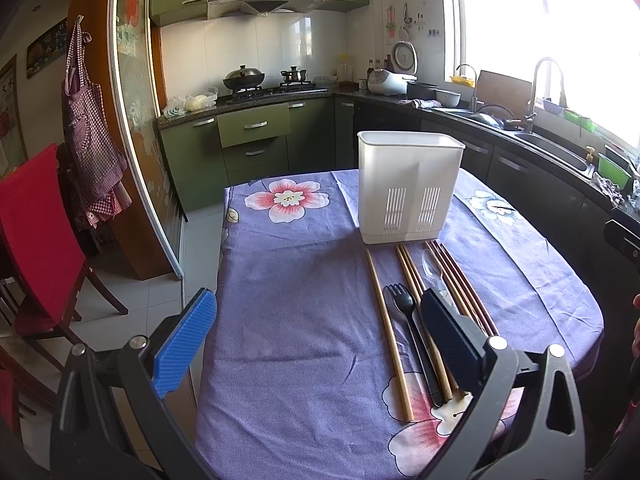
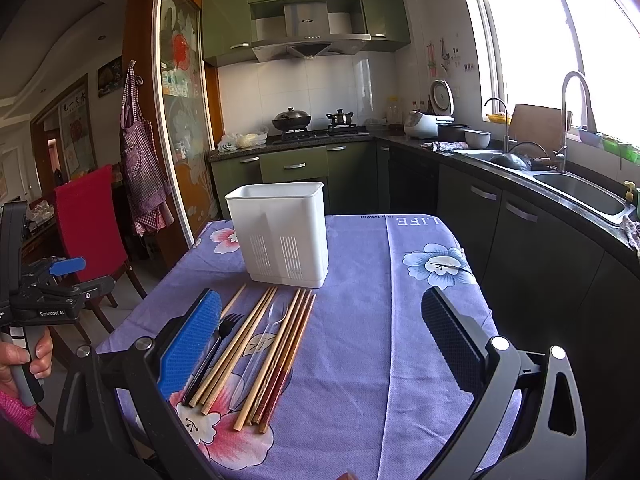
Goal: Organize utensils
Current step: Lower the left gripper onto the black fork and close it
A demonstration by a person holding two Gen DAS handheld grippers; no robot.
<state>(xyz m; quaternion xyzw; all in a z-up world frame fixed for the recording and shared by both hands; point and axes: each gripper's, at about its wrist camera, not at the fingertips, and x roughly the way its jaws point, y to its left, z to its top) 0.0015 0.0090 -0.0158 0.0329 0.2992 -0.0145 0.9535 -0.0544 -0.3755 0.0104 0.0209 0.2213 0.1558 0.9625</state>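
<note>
A white slotted utensil holder (image 1: 408, 188) (image 2: 280, 232) stands upright on the purple flowered tablecloth (image 1: 300, 300). In front of it lie a black plastic fork (image 1: 404, 304) (image 2: 224, 330), a clear plastic spoon (image 1: 432, 268) (image 2: 272, 320), several pale wooden chopsticks (image 1: 386, 328) (image 2: 248, 344) and dark red-tipped chopsticks (image 1: 464, 284) (image 2: 280, 384), side by side. My left gripper (image 1: 320, 340) hovers open above the cloth, its right finger over the fork and chopsticks. My right gripper (image 2: 322, 344) is open too, its left finger above the fork's handle. Neither holds anything.
A red-backed chair (image 1: 36, 240) stands left of the table. The kitchen counter with sink (image 2: 580, 196) and tap runs along the right. A hand (image 2: 24, 356) holds the left gripper (image 2: 80, 276) at the table's left edge. Bare cloth lies right of the utensils.
</note>
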